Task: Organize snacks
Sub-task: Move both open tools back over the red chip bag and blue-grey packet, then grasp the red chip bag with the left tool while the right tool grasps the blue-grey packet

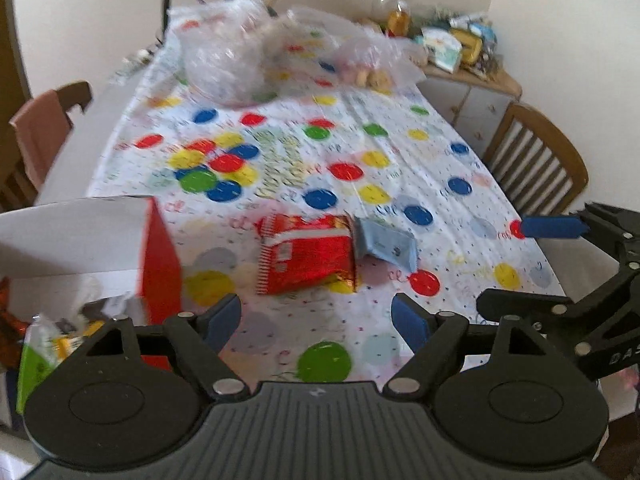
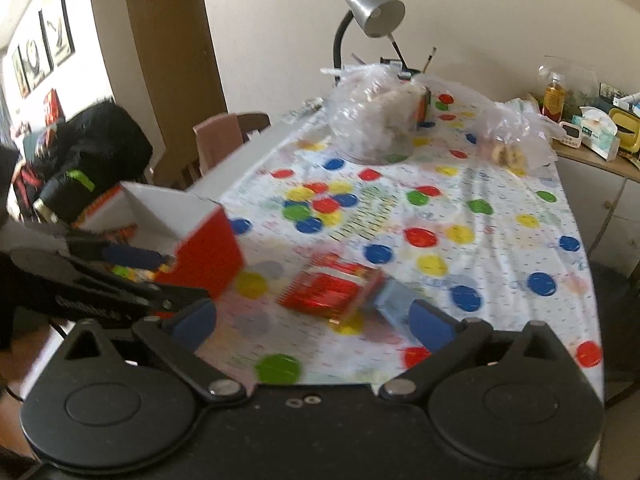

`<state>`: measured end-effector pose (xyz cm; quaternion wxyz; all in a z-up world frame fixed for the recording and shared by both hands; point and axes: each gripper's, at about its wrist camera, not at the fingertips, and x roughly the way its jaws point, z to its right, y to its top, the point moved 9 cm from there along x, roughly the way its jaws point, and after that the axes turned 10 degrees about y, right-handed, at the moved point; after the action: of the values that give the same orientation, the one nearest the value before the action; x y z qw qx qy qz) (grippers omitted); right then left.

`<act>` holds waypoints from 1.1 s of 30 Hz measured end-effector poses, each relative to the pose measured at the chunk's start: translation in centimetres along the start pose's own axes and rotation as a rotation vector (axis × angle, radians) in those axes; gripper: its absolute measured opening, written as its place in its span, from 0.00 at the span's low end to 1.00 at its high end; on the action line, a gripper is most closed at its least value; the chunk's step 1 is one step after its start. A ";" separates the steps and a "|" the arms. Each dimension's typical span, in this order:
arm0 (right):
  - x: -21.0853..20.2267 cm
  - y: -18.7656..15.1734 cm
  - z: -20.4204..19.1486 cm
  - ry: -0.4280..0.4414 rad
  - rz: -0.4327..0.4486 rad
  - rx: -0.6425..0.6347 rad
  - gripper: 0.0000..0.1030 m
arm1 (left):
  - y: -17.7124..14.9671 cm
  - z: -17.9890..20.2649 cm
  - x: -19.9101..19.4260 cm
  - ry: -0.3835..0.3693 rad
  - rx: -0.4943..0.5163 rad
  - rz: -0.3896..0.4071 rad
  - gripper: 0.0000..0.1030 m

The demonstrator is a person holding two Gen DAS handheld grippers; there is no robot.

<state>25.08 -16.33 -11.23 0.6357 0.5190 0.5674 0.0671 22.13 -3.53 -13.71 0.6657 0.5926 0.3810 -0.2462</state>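
Motion blur smears the print on the red packet (image 1: 308, 258). It lies flat near the tabletop's (image 1: 400, 128) near edge, long axis toward the far edge, a blue packet (image 1: 386, 245) touching its right side. Red box (image 1: 158, 264) at left, contents half hidden. Both my left gripper (image 1: 316, 320) and right gripper (image 2: 312, 320) have jaws spread, empty. Plastic bags (image 1: 228, 52) sit at the far end.

Tablecloth (image 1: 400, 128) white, red/blue/yellow/green dots. Packet (image 1: 308, 256) red, gold edge. Pouch (image 1: 386, 245) pale blue. Box (image 1: 160, 264) red outside, white inside. Gripper pads (image 1: 408, 322) blue, arms black. Lamp (image 2: 374, 10) silver.
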 end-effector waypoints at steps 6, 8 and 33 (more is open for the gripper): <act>1.9 -1.0 3.5 0.045 -0.085 -0.082 1.00 | 1.5 2.7 2.3 -0.055 0.183 -0.029 0.80; 2.9 -1.2 4.3 0.060 -0.115 -0.120 1.00 | 2.1 3.3 2.8 -0.073 0.249 -0.034 0.80; 14.3 -2.2 9.4 0.162 -0.368 -0.362 0.83 | 3.1 6.1 13.2 -0.167 1.021 -0.140 0.80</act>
<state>36.42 -13.21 -23.87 0.6723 0.2780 0.6799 0.0924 33.60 -7.35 -22.36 0.3020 0.7933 0.1967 -0.4907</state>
